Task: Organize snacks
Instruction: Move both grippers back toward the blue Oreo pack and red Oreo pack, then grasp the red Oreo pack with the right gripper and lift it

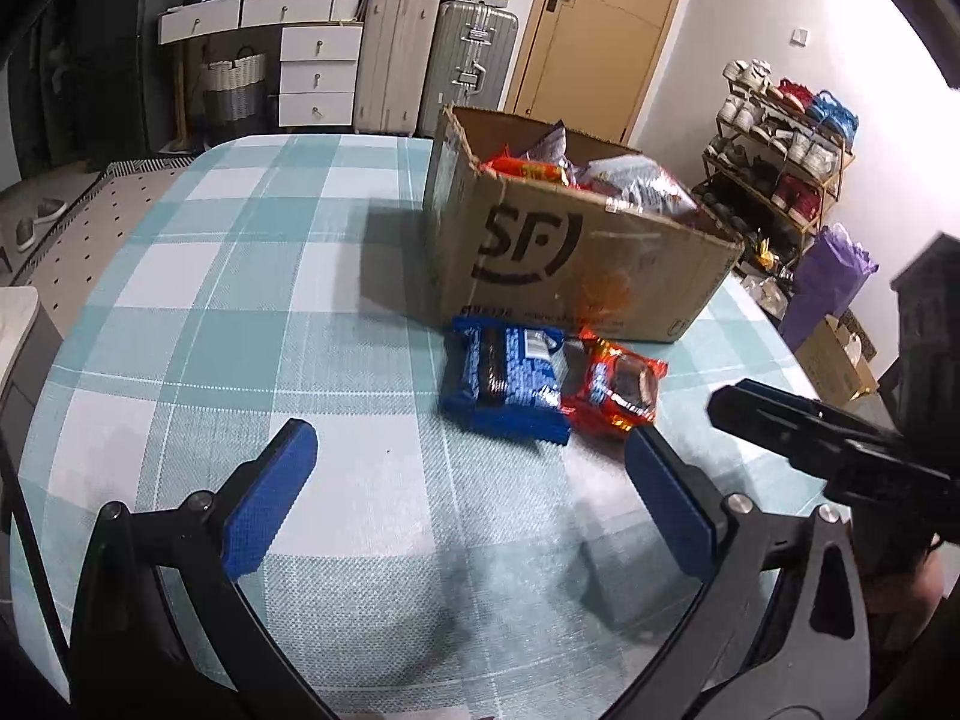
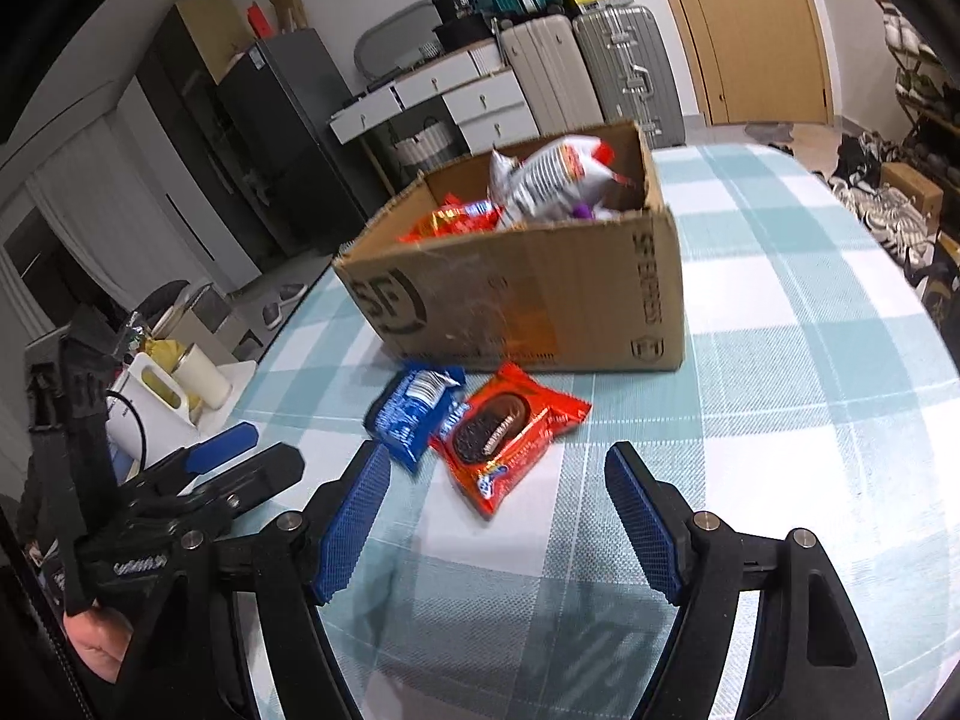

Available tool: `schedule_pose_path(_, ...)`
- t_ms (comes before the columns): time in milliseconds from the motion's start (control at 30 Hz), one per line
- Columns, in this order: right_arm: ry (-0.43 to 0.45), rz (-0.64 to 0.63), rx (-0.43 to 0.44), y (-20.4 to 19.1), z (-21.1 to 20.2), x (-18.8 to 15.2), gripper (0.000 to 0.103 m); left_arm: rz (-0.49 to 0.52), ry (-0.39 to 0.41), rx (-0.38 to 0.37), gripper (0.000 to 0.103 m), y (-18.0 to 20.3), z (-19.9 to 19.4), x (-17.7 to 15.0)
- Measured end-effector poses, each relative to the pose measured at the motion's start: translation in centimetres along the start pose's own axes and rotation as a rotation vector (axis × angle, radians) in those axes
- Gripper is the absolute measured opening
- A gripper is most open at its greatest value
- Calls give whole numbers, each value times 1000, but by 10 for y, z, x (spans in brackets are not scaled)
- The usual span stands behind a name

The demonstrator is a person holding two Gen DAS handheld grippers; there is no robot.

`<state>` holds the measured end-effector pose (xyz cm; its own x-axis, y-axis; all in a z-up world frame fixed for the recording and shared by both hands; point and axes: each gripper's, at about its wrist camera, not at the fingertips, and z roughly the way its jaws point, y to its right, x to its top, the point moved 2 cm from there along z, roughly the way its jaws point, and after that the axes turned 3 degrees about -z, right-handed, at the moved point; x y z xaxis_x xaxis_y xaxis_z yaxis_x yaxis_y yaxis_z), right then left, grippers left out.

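A blue cookie pack [image 1: 507, 381] [image 2: 414, 414] and a red cookie pack [image 1: 618, 387] [image 2: 510, 429] lie side by side on the checked tablecloth, just in front of an open cardboard box [image 1: 576, 264] [image 2: 540, 294] that holds several snack bags. My left gripper [image 1: 468, 450] is open and empty, above the cloth just short of the packs. My right gripper [image 2: 498, 480] is open and empty, with the red pack lying just ahead between its fingers. The right gripper [image 1: 798, 426] shows in the left wrist view at the right, and the left gripper [image 2: 240, 456] in the right wrist view at the left.
The table [image 1: 240, 276] [image 2: 810, 360] carries a teal and white checked cloth. A white holder with jars [image 2: 174, 390] stands off the table's left edge. Suitcases [image 1: 432, 60], drawers [image 1: 315, 72] and a shoe rack [image 1: 780, 156] stand beyond the table.
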<state>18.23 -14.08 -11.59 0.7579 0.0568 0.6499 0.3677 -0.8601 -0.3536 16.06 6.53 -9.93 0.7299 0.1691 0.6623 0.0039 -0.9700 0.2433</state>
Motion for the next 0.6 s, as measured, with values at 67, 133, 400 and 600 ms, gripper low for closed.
schedule_pose_path(67,-42,-5,-3,0,14,-1,76,-1,-10,3,102,-3,4,-3)
schedule_pose_path(133,-61,-15,-15,-1,25,-2,76,-12,-20,-1,102,-6,7,-5)
schedule_pose_path(400,-82,-40,-44,-8,57,6,76,-34,-47,-31,102,-14,11,-12)
schedule_pose_path(600,-100,-61,-85,-12,78,12,76,-53,-55,-50,102,-20,11,-15)
